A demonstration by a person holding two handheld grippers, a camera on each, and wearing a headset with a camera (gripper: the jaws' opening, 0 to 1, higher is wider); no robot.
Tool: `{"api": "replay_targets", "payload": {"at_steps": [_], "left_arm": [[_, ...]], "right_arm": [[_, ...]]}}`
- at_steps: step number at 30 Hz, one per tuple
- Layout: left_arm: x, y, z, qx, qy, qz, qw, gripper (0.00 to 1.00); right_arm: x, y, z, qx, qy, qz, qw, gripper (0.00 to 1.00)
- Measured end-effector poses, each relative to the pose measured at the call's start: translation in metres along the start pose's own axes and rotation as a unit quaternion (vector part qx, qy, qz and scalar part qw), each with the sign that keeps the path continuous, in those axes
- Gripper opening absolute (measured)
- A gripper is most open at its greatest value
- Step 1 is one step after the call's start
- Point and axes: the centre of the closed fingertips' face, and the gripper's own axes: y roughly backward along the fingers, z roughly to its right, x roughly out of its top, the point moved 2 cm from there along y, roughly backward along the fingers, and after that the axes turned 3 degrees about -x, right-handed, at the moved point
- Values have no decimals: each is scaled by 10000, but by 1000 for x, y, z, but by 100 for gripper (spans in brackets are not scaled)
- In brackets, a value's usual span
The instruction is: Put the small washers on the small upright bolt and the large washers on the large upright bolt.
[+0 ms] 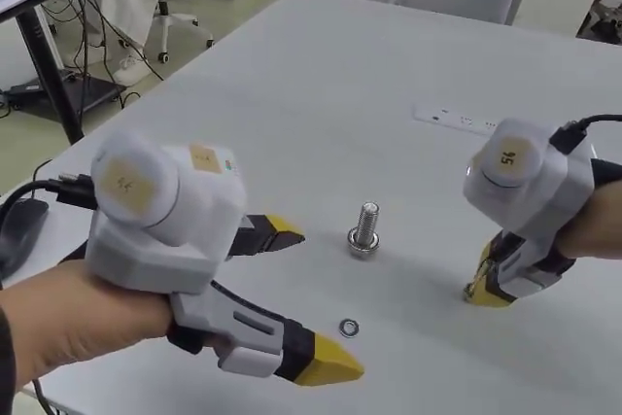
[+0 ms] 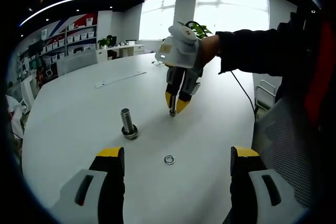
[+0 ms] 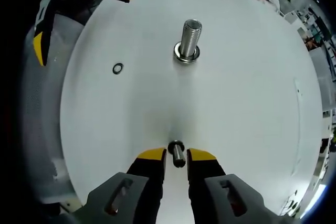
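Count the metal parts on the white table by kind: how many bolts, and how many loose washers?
Silver metal bolts: 2 (large upright threaded bolt; small bolt between the jaws of the right gripper)
Loose silver ring-shaped washers: 1 (small washer lying flat)
Total: 3

white table [image 1: 321, 75] carries a large upright bolt [image 1: 365, 228], a small washer [image 1: 349, 327] lying flat near it, a small bolt [image 3: 177, 153] and a power strip [image 1: 455, 120].
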Motion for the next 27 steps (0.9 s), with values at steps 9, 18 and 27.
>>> {"api": "replay_targets", "payload": {"at_steps": [9, 18, 27], "left_arm": [[0, -1, 1, -15, -19, -4, 10000, 83], [0, -1, 1, -32, -36, -1, 10000, 83], [2, -1, 2, -44, -59, 16, 10000, 83]], "right_arm": [[-9, 4, 1, -58, -151, 21, 9999, 20], [-18, 8, -5, -80, -288, 38, 9995, 20], [-27, 13, -14, -102, -374, 43, 9992, 21]]}}
